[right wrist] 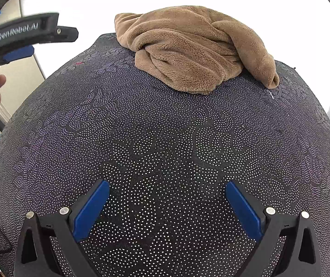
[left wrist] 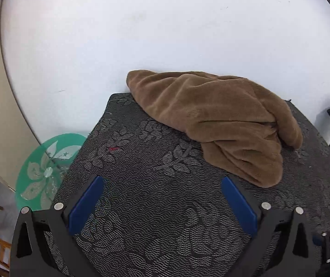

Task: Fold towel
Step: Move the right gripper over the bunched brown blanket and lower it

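Brown plush towel (right wrist: 194,48) lies bunched at the far edge of the dark patterned mat (right wrist: 165,138); soft, light, limp, so I judge a free corner the best hold; my left gripper (left wrist: 162,198) and right gripper (right wrist: 167,205) both gape wide, empty.

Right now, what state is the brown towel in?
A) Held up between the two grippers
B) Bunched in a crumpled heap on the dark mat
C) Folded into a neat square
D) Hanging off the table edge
B: the towel lies in a rumpled heap at the far side of the mat, and both grippers, left and right, are open and empty.
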Tool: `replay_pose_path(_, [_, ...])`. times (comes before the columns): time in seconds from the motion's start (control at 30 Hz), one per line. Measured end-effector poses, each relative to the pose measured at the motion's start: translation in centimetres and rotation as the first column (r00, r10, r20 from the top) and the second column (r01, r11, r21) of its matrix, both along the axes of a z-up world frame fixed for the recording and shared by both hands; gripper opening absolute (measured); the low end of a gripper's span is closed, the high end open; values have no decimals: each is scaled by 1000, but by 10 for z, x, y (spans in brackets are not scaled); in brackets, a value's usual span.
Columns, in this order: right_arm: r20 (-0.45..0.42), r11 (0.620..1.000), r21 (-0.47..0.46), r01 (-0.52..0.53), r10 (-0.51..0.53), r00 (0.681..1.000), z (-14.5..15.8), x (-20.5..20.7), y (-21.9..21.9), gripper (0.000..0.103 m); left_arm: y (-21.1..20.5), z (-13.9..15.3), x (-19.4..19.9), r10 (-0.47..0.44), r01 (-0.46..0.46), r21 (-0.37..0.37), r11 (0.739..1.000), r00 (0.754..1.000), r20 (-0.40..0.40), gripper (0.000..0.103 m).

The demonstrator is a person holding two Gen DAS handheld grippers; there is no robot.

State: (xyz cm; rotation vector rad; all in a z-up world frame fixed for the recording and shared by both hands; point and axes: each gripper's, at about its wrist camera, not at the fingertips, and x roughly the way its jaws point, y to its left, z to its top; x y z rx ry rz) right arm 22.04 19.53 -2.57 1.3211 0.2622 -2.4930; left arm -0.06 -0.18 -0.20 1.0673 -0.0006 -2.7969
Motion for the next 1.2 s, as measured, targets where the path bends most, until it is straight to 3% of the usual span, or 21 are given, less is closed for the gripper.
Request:
replay_pose_path(0.4, [0, 1000, -3, 1, -1, 1000, 1, -2, 1, 103, -38, -51, -14, -13, -5, 174, 985, 994, 104, 103])
replay_pose_path(0.67, [-2, 1000, 1, 2, -2, 1000, 4, 0, 0, 103, -24, -81, -34, 23, -44, 126, 991, 985, 170, 103])
replay_pose_path(0.97, [14, 1000, 2, -5, 5, 1000, 5, -3, 0, 103, -55, -124, -64, 27, -92, 302, 949, 977, 212, 103])
replay_pose_path(1.03, [13, 1000, 20, 4, -4, 1000, 7, -6, 2, 103, -52, -129, -70, 30, -95, 280, 955, 974, 227, 103])
replay_pose_path(1.1, [-40, 998, 57, 39, -36, 999, 15, -9, 8, 103, -41, -132, -76, 40, -103, 233, 967, 965, 260, 103])
replay_pose_path(1.2, [-139, 989, 91, 117, -103, 985, 38, -22, 22, 103, -39, -133, -75, 43, -105, 220, 970, 962, 271, 103])
